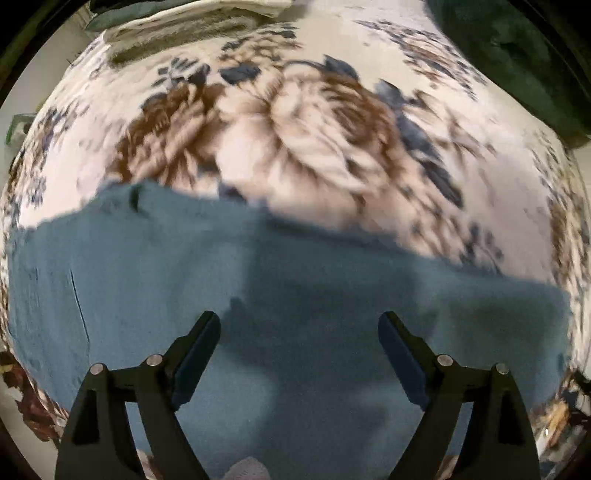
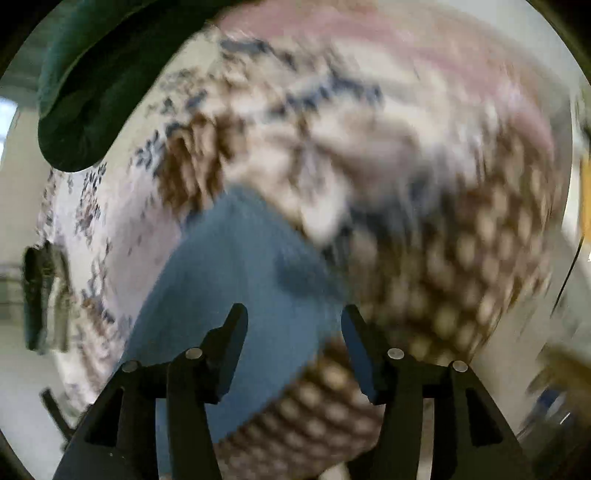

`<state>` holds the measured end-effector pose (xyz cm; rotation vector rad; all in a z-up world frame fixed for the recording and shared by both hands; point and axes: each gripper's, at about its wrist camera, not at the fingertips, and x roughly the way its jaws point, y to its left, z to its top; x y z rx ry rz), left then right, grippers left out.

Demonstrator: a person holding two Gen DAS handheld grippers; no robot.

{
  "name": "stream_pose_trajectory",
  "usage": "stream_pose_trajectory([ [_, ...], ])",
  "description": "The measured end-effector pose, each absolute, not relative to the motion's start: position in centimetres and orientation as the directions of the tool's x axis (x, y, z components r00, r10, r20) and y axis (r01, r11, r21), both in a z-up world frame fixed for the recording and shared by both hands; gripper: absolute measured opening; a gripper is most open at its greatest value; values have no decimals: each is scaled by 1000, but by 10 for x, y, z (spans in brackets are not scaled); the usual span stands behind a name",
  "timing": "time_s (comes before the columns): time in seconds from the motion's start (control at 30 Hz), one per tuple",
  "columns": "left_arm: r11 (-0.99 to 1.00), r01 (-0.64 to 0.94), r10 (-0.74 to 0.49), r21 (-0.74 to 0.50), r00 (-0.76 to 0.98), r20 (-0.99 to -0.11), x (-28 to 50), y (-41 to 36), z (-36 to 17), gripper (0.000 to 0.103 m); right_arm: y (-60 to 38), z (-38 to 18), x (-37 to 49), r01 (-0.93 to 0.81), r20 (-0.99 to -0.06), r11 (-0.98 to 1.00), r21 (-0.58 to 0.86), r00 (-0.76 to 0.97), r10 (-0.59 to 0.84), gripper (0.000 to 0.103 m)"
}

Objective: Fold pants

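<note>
Blue pants (image 1: 258,295) lie flat across a floral blanket (image 1: 295,129), filling the lower half of the left wrist view. My left gripper (image 1: 299,321) is open and empty, held above the pants. In the blurred right wrist view one end of the pants (image 2: 236,288) shows at lower centre. My right gripper (image 2: 293,314) is open and empty above that end, its left finger over the blue cloth and its right finger over the blanket (image 2: 443,277).
A dark green cloth (image 1: 517,55) lies at the far right of the bed, also seen in the right wrist view (image 2: 92,92). Folded pale towels (image 1: 192,26) lie at the far left. The bed edge and floor (image 2: 22,369) show at left.
</note>
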<state>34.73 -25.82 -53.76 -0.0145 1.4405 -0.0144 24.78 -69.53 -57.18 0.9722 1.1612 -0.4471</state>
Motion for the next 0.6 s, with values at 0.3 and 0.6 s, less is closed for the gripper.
stream_pose_trajectory([
  [0.3, 998, 42, -54, -50, 91, -994, 305, -267, -589, 98, -683, -652, 223, 610, -655, 241, 755, 717, 238, 53],
  [0.6, 998, 55, -35, -33, 30, -999, 315, -276, -615, 103, -677, -653, 266, 587, -636, 246, 771, 733, 243, 10],
])
